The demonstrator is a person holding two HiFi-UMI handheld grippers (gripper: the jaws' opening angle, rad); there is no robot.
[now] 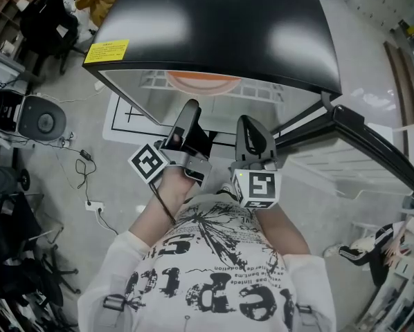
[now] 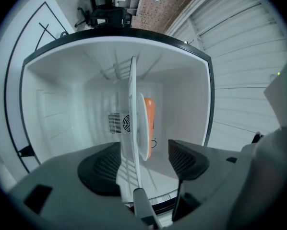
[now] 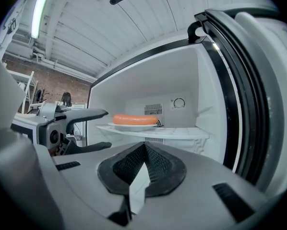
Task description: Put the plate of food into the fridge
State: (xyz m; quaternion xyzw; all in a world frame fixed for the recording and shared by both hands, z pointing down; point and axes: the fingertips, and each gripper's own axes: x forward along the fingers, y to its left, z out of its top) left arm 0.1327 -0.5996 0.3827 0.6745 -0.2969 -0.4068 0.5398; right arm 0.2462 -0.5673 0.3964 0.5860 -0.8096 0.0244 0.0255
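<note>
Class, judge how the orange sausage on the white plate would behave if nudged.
Rounded and lying loose, the orange sausage would probably roll easily. The shallow white plate has a low rim, so it may not stop it. Its skin looks smooth, possibly slippery.

**Cam setup: three views, one fridge**

Head cam is looking steeply down over the fridge (image 1: 214,26) top. Left gripper cam is sitting rolled sideways at the opening, facing in close, so the shelf (image 2: 132,104) is reading vertical. Right gripper cam is facing in level, catching the left gripper (image 3: 105,128). All three are sharing shelf and plate (image 3: 134,126).
</note>
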